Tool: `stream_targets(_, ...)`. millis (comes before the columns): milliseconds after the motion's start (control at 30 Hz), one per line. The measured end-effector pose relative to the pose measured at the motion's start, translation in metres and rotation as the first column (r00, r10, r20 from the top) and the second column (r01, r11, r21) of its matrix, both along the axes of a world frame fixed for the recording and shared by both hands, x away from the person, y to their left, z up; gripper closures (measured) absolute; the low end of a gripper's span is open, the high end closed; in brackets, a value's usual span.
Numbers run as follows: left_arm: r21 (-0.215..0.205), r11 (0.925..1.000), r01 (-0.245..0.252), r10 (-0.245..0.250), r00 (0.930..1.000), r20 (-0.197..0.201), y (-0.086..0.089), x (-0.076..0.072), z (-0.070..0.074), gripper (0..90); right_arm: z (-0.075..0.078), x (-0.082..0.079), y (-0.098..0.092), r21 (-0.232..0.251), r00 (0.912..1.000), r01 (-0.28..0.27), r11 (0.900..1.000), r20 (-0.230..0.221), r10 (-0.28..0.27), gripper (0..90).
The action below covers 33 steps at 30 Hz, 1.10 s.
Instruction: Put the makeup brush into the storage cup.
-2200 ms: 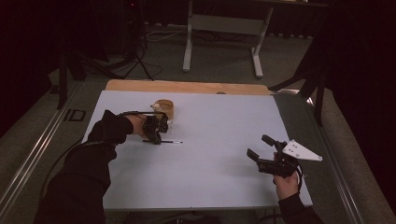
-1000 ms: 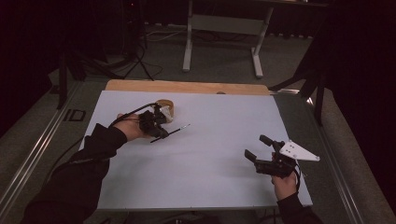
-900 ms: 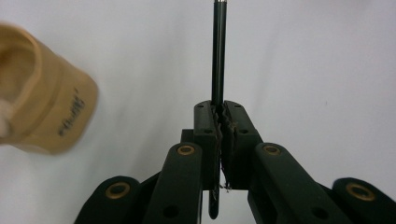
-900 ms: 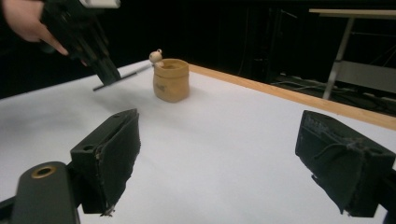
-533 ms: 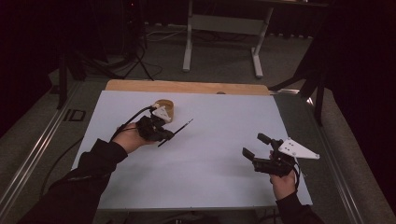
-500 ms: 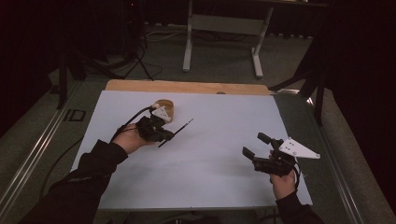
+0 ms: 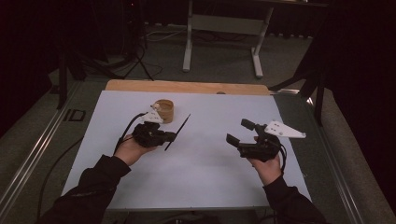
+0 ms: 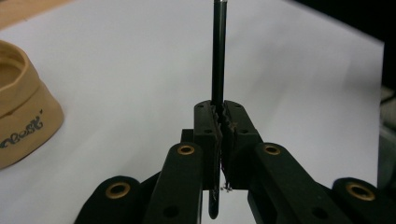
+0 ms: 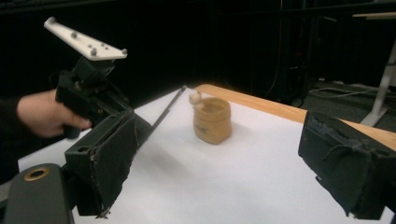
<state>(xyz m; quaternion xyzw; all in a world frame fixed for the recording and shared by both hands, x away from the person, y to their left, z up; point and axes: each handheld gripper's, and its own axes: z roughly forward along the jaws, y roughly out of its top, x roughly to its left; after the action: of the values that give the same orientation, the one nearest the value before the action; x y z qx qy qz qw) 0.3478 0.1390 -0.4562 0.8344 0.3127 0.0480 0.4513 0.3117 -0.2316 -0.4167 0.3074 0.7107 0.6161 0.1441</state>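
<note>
My left gripper (image 7: pixel 171 136) is shut on a thin black stick (image 7: pixel 182 125), held above the white sheet just in front of a tan cup (image 7: pixel 164 110). In the left gripper view the jaws (image 8: pixel 221 116) clamp the stick (image 8: pixel 218 56) near its lower end, and it points away from me; the cup (image 8: pixel 21 121) sits to the left. My right gripper (image 7: pixel 239 132) hovers over the right half of the sheet, open with nothing between its pads (image 9: pixel 107 163). The right gripper view also shows the cup (image 9: pixel 212 119), the stick (image 9: pixel 168 109) and the left gripper (image 9: pixel 88 98).
A white sheet (image 7: pixel 210 177) covers the table, with a wooden strip (image 7: pixel 187 87) along its far edge. A small pale knob (image 9: pixel 194 97) shows at the cup's rim. Beyond the table stand a metal frame (image 7: pixel 222 23) and dark stands on the floor.
The left hand has drawn back from the cup toward the near side, with the stick in its jaws and its tip tilted up. The right hand has risen and shifted inward.
</note>
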Motion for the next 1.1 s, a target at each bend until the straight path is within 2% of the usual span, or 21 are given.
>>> stream_targets(67, -0.053, 0.9981, -0.032, 0.032, 0.9994, 0.009, 0.002, -0.004, -0.002, 86.3, 0.000, 0.003, 0.010, 0.017, 0.9996, -0.022, 1.000, -0.019, 0.022, 11.9)
stream_targets(133, -0.057, 0.9976, -0.041, 0.041, 0.9991, 0.013, 0.002, -0.005, -0.003, 86.4, 0.000, 0.004, 0.016, 0.026, 0.9990, -0.034, 0.999, -0.028, 0.035, 13.0)
stream_targets(167, -0.096, 0.9932, -0.066, 0.067, 0.9977, 0.009, 0.004, -0.007, -0.005, 86.4, 0.000, 0.005, 0.020, 0.033, 0.9983, -0.044, 0.998, -0.035, 0.046, 13.2)
stream_targets(233, -0.101, 0.9921, -0.075, 0.077, 0.9969, 0.017, 0.004, -0.008, -0.007, 86.3, -0.003, 0.010, 0.035, 0.058, 0.9937, -0.074, 0.996, -0.080, 0.079, 15.0)
stream_targets(267, -0.118, 0.9905, -0.071, 0.073, 0.9973, 0.013, 0.004, -0.009, -0.008, 86.3, -0.004, 0.011, 0.039, 0.061, 0.9929, -0.077, 0.995, -0.086, 0.082, 16.5)
stream_targets(400, -0.129, 0.9892, -0.069, 0.072, 0.9973, 0.014, 0.001, -0.010, -0.011, 86.3, -0.007, 0.015, 0.056, 0.089, 0.9902, -0.093, 0.992, -0.095, 0.102, 21.6)
stream_targets(500, -0.143, 0.9870, -0.072, 0.076, 0.9969, 0.021, -0.003, -0.010, -0.013, 86.3, -0.013, 0.021, 0.068, 0.135, 0.9844, -0.092, 0.987, -0.137, 0.111, 25.1)
stream_targets(533, -0.143, 0.9870, -0.072, 0.076, 0.9969, 0.021, -0.003, -0.010, -0.013, 86.3, -0.013, 0.021, 0.068, 0.135, 0.9844, -0.092, 0.987, -0.137, 0.111, 25.1)
stream_targets(567, -0.143, 0.9876, -0.065, 0.071, 0.9966, 0.041, -0.007, -0.011, -0.014, 86.3, -0.015, 0.023, 0.072, 0.147, 0.9807, -0.095, 0.985, -0.156, 0.118, 27.1)
stream_targets(600, -0.137, 0.9888, -0.060, 0.067, 0.9965, 0.050, -0.008, -0.011, -0.014, 86.3, -0.020, 0.029, 0.080, 0.158, 0.9717, -0.101, 0.982, -0.196, 0.131, 31.8)
stream_targets(633, -0.127, 0.9903, -0.057, 0.066, 0.9954, 0.069, -0.011, -0.012, -0.014, 86.3, -0.022, 0.031, 0.083, 0.155, 0.9681, -0.103, 0.982, -0.211, 0.135, 34.5)
stream_targets(700, -0.127, 0.9909, -0.043, 0.054, 0.9952, 0.082, -0.014, -0.014, -0.015, 86.3, -0.027, 0.037, 0.088, 0.183, 0.9492, -0.088, 0.979, -0.283, 0.138, 39.6)
stream_targets(767, -0.130, 0.9909, -0.035, 0.046, 0.9956, 0.082, -0.018, -0.014, -0.015, 86.3, -0.032, 0.043, 0.092, 0.230, 0.9277, -0.079, 0.970, -0.339, 0.156, 42.4)
stream_targets(800, -0.126, 0.9913, -0.038, 0.049, 0.9949, 0.088, -0.019, -0.015, -0.016, 86.3, -0.033, 0.045, 0.095, 0.217, 0.9257, -0.062, 0.974, -0.352, 0.138, 43.9)
stream_targets(900, -0.115, 0.9927, -0.036, 0.048, 0.9941, 0.097, -0.023, -0.015, -0.015, 86.3, -0.034, 0.048, 0.102, 0.190, 0.9299, -0.062, 0.980, -0.345, 0.126, 50.0)
stream_targets(967, -0.126, 0.9916, -0.032, 0.045, 0.9935, 0.104, -0.023, -0.016, -0.013, 86.3, -0.035, 0.050, 0.105, 0.185, 0.9271, -0.069, 0.980, -0.351, 0.131, 54.4)
stream_targets(1000, -0.132, 0.9907, -0.032, 0.046, 0.9937, 0.102, -0.024, -0.016, -0.013, 86.3, -0.035, 0.050, 0.106, 0.181, 0.9271, -0.064, 0.981, -0.353, 0.126, 59.9)
stream_targets(1033, -0.133, 0.9908, -0.023, 0.038, 0.9933, 0.109, -0.024, -0.016, -0.012, 86.3, -0.035, 0.050, 0.107, 0.184, 0.9233, -0.073, 0.980, -0.359, 0.136, 62.8)
stream_targets(1067, -0.127, 0.9914, -0.032, 0.046, 0.9921, 0.116, -0.025, -0.017, -0.012, 86.3, -0.035, 0.050, 0.108, 0.184, 0.9231, -0.071, 0.980, -0.360, 0.135, 65.1)
stream_targets(1100, -0.135, 0.9907, -0.020, 0.035, 0.9935, 0.109, -0.025, -0.017, -0.012, 86.3, -0.035, 0.050, 0.109, 0.185, 0.9215, -0.072, 0.980, -0.364, 0.137, 69.2)
